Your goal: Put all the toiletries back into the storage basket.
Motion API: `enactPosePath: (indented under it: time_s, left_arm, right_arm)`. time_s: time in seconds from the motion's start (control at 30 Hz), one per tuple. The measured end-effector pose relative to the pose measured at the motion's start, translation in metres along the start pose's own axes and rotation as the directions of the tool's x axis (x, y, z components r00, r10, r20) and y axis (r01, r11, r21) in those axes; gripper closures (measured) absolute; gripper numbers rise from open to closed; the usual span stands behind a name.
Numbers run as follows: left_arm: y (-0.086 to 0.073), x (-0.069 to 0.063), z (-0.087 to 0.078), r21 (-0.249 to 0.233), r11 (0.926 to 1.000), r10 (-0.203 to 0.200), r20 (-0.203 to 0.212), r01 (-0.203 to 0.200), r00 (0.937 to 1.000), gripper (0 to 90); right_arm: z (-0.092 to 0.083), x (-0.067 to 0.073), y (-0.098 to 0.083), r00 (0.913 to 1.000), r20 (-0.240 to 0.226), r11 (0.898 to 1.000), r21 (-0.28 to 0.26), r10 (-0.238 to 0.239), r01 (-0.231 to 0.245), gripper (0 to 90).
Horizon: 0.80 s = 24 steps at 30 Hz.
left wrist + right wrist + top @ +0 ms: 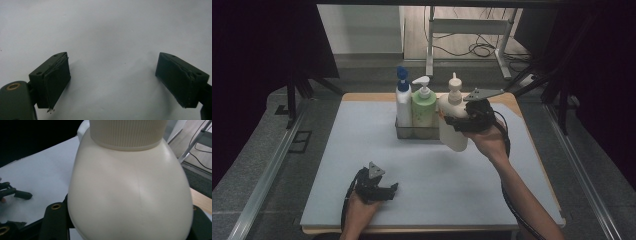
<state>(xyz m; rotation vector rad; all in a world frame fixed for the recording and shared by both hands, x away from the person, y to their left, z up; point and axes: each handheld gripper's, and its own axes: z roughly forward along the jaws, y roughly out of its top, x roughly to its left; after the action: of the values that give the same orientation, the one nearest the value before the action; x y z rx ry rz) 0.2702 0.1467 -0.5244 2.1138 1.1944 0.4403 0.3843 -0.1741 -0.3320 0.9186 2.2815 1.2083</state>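
Right tongs point(451, 121) around cream bottle point(453, 125), beside two-bottle metal basket point(416, 132).

From above my side of the table point(362, 150), the high camera looked forward and down, taking in the whole mat. The left tongs point(111, 82) carried a camera that stared close at the bare mat between open jaws. The right tongs' camera sat hard against the cream bottle point(130, 195), which the high view also showed, and caught the left tongs far off.
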Motion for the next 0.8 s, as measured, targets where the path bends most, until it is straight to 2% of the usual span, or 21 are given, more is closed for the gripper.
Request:
enactPosePath:
  time_s: [0.5,0.8]
  left_arm:
    - [0.0,0.0,0.0,0.0,1.0,0.0,0.0,0.0,1.0,12.0]
    - [0.0,0.0,0.0,0.001,1.0,0.003,-0.001,-0.003,1.0,12.0]
  right_arm:
    - [0.014,-0.022,0.012,0.9964,0.067,0.998,-0.025,0.051,-0.049,39.4]
    - [0.025,-0.03,0.021,0.9938,0.093,0.998,-0.033,0.06,-0.057,39.4]
